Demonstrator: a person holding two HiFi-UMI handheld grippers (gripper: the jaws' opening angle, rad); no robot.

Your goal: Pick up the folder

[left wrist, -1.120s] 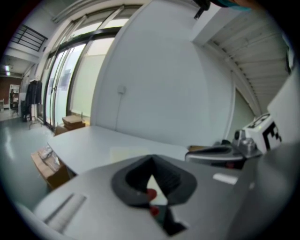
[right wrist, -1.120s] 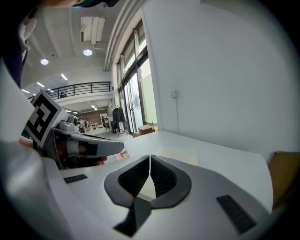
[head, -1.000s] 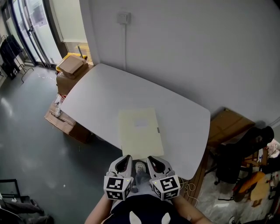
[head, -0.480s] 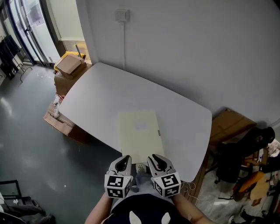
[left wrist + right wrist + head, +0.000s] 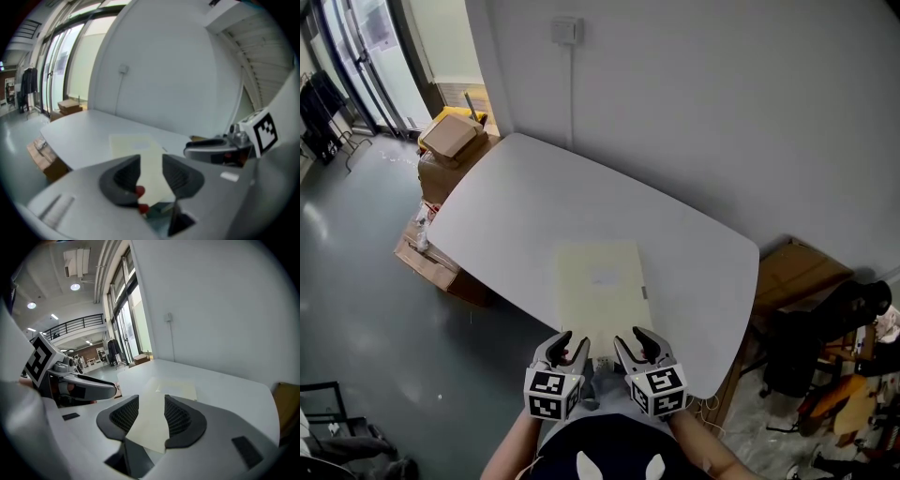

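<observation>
A pale yellow folder (image 5: 602,295) lies flat on the white table (image 5: 516,202), its near end at the table's front edge. My left gripper (image 5: 565,345) and right gripper (image 5: 636,339) hang side by side just before that end, left and right of its middle. Both pairs of jaws have just been opening and stand apart. In the left gripper view the folder (image 5: 135,140) shows through the gap of the left gripper (image 5: 152,172), untouched by the pads, with the right gripper (image 5: 220,147) alongside. The right gripper (image 5: 146,417) frames the folder (image 5: 174,390) the same way.
Cardboard boxes (image 5: 450,141) stand on the floor past the table's far left corner, another box (image 5: 431,255) under its left edge. A brown box (image 5: 797,272) and dark clutter (image 5: 811,342) sit to the right. The wall with a socket (image 5: 566,30) runs behind.
Both grippers have sunk and crept forward to the folder's near end. Their jaws, shut in the earlier frames, now stand apart.
</observation>
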